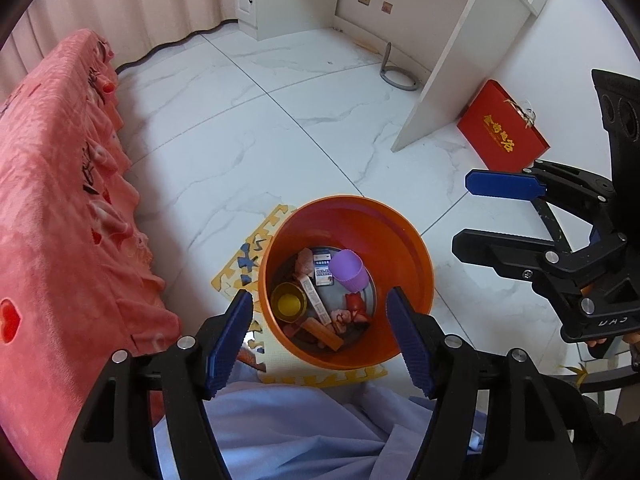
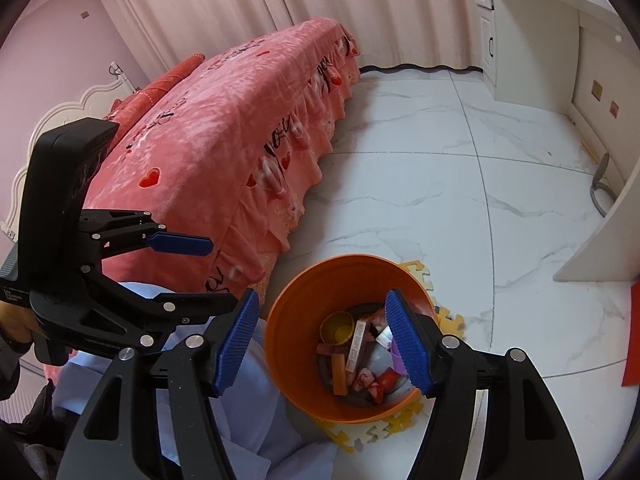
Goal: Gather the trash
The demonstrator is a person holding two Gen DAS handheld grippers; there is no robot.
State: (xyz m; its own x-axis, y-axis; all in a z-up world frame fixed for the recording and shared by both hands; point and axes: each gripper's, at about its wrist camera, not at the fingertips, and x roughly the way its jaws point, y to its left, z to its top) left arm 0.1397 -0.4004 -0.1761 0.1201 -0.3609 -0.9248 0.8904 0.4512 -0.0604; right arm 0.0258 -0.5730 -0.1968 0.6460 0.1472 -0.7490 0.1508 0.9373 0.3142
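Observation:
An orange bin [image 1: 404, 240] stands on the floor on a yellow foam mat [image 1: 264, 236]. Inside lie a purple cup [image 1: 348, 270], a yellow cup [image 1: 289, 302], a blue-and-white packet [image 1: 323, 266], a long carton and red and pink scraps. The bin also shows in the right wrist view [image 2: 316, 292], with the yellow cup [image 2: 338, 327] and a long carton [image 2: 356, 344] in it. My left gripper [image 1: 320, 334] is open and empty above the bin's near rim. My right gripper [image 2: 320, 340] is open and empty above the bin; it also shows at the right of the left wrist view [image 1: 464, 212].
A bed with a pink cover [image 1: 52, 200] runs along the left, close to the bin. A white desk panel [image 1: 452, 52] and a red gift box [image 1: 502, 128] stand at the right. Light blue cloth [image 1: 304, 428] lies just below the grippers. White marble floor [image 1: 248, 120] lies beyond.

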